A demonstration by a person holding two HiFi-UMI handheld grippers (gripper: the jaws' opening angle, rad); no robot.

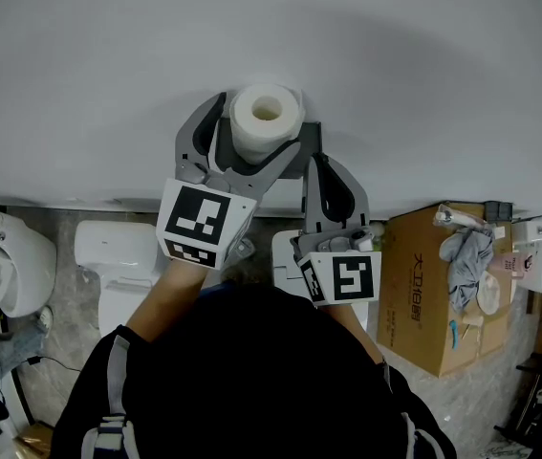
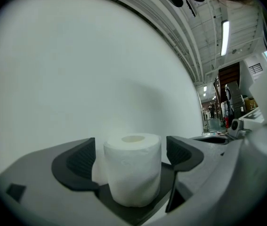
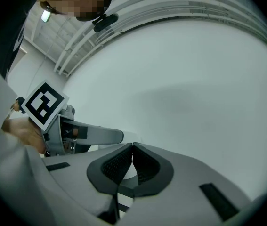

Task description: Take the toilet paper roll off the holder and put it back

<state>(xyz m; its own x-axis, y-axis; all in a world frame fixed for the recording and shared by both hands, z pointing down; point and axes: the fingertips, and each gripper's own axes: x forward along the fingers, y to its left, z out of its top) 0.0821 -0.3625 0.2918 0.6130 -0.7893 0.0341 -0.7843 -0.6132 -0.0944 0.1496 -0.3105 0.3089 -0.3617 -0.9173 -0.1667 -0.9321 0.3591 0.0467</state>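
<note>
Standing upright between the jaws of the left gripper (image 2: pixel 131 145): 1 toilet paper roll (image 2: pixel 133 168), white, hollow core facing up, seated on the dark holder (image 2: pixel 145 210) against the white wall (image 2: pixel 76 79).

Left gripper: jaws spread wide, 1 ribbed pad (image 2: pixel 79 161) on each side of the roll. A sliver of gap shows at both pads, so nothing is clamped. From the head view the 2 jaws reach around the roll from the near side, and the roll sits well inside them.

Right gripper (image 3: pixel 132 147): jaws closed, ribbed pads meeting tip to tip, nothing pinched between them. It lies just right of the left gripper, its tip at the right end of the holder, beside the roll and apart from it.

Marker cubes: 1 per gripper, black-and-white squares, at the near end of the left gripper (image 1: pixel 204 220) and of the right gripper (image 1: pixel 342 277).

Floor items, well below both grippers: 2 white toilets (image 1: pixel 118 256) to the left of the left gripper. 1 brown cardboard box (image 1: pixel 423 295) sits to the right of the right gripper, with grey cloth (image 1: pixel 466 251) heaped on top.
</note>
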